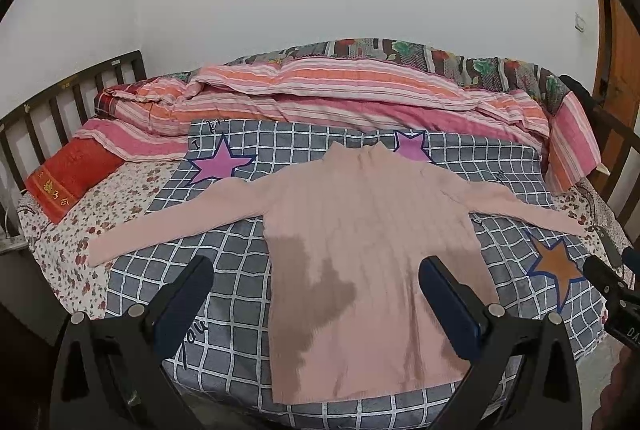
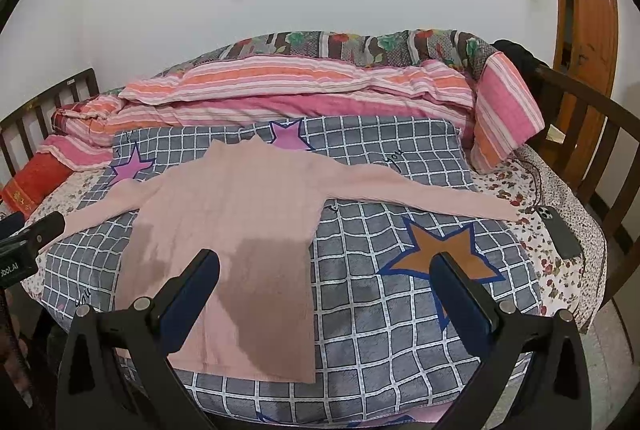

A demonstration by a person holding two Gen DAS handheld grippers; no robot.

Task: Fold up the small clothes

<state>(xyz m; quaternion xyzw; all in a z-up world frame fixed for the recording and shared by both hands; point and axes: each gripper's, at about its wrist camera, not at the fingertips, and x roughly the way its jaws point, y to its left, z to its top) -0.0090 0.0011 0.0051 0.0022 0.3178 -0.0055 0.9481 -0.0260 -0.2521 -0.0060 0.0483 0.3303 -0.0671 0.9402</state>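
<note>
A pink ribbed long-sleeved sweater (image 1: 372, 254) lies flat on a grey checked blanket (image 1: 236, 270), collar away from me, both sleeves spread out sideways. It also shows in the right wrist view (image 2: 232, 230). My left gripper (image 1: 316, 266) is open and empty, held above the sweater's lower body. My right gripper (image 2: 326, 262) is open and empty, above the sweater's right hem side and the blanket (image 2: 372, 310). Gripper shadows fall on the sweater.
A striped pink and orange quilt (image 1: 320, 89) is bunched along the back of the bed. A red pillow (image 1: 72, 177) lies at the left. A phone (image 2: 560, 232) lies at the bed's right edge. Dark wooden rails (image 2: 600, 133) flank the bed.
</note>
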